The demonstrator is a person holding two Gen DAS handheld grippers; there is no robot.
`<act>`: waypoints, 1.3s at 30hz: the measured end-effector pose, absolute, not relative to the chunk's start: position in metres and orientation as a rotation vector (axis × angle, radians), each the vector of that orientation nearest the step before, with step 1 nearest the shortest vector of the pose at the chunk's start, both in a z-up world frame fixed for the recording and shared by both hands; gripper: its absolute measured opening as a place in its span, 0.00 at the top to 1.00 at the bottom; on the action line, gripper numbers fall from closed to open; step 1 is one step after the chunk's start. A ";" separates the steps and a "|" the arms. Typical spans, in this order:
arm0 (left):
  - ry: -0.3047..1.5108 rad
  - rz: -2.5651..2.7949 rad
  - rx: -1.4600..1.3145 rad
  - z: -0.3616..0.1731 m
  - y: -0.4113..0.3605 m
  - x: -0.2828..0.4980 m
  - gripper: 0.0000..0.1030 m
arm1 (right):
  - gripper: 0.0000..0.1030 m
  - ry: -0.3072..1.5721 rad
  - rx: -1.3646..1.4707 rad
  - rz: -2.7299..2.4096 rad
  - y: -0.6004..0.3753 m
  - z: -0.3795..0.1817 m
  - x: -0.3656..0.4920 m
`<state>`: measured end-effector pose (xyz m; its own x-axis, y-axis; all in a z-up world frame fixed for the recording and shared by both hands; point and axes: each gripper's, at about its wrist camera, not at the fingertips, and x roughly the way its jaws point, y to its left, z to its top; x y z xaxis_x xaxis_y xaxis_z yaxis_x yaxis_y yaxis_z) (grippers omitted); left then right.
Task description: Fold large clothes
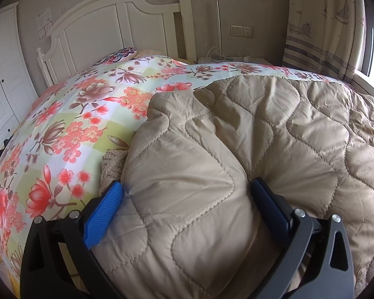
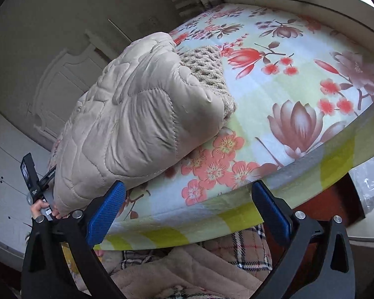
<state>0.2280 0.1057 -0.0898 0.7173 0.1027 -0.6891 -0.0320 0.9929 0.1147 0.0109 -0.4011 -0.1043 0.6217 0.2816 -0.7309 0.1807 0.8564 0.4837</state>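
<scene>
A large beige quilted coat (image 1: 249, 134) lies folded into a thick bundle on the floral bedsheet (image 1: 69, 114). A knitted beige lining (image 1: 112, 164) peeks out at its left edge. My left gripper (image 1: 187, 194) is open, and a bulge of the coat fills the space between its blue pads (image 1: 104, 214). In the right wrist view the same coat (image 2: 137, 114) sits at the bed's near corner, with its knit lining (image 2: 207, 69) behind. My right gripper (image 2: 188, 196) hangs open over the bed edge, holding nothing, to the right of the coat.
A white headboard (image 1: 107, 25), a patterned pillow (image 1: 122, 53) and a nightstand with cables (image 1: 227, 58) stand at the far end. A curtain (image 1: 321, 25) hangs on the right, white wardrobe doors (image 1: 5, 74) on the left. A plaid fleece-lined garment (image 2: 227, 251) lies below the bed edge.
</scene>
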 end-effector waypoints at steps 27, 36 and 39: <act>0.761 0.076 0.099 -0.090 0.106 0.227 0.02 | 0.54 0.572 0.862 0.161 -0.373 -0.117 0.098; 0.626 -0.009 0.150 0.014 0.033 0.217 0.02 | 0.61 0.470 0.740 0.188 -0.369 -0.098 0.063; 0.583 -0.001 0.276 0.032 -0.029 0.240 0.02 | 0.61 0.470 0.729 0.195 -0.371 -0.100 0.060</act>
<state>0.2395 -0.0292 0.0321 0.8359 0.0764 -0.5436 0.0788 0.9633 0.2565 0.0604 -0.3714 -0.1005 0.8789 0.3303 -0.3441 -0.0098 0.7338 0.6793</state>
